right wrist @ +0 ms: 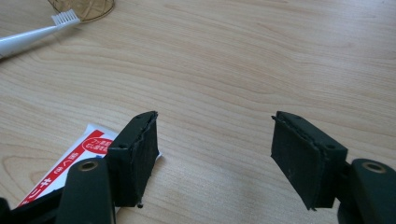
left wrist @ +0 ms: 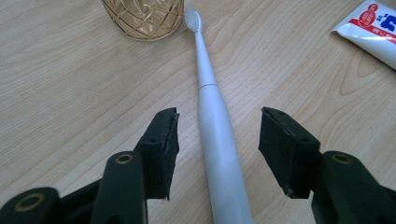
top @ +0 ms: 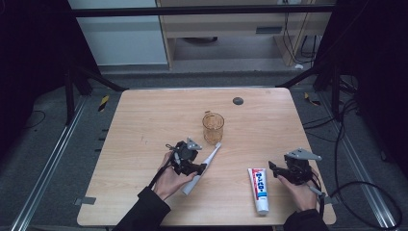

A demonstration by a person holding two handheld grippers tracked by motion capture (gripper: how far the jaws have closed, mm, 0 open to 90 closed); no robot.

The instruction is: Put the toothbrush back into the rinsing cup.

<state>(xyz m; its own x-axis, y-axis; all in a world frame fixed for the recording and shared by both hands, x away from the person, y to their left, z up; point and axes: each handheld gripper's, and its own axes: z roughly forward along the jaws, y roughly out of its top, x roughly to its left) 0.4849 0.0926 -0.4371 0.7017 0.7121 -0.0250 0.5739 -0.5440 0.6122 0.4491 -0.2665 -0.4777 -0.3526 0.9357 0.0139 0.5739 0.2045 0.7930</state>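
A white electric toothbrush (top: pixel 204 162) lies flat on the wooden table (top: pixel 144 120), its bristle head next to an amber glass cup (top: pixel 213 128). My left gripper (top: pixel 191 166) is open, and the toothbrush handle (left wrist: pixel 219 149) lies between its jaws without touching them. The cup's base (left wrist: pixel 144 17) shows at the top of the left gripper view. A white and red toothpaste tube (top: pixel 259 188) lies at the front right. My right gripper (top: pixel 275 169) stands open just right of the tube (right wrist: pixel 70 172), with bare table between its jaws.
A small dark round disc (top: pixel 237 100) is set in the table near its far edge. Black cables (top: pixel 356 187) trail on the floor to the right. The table's left half and far right part are bare wood.
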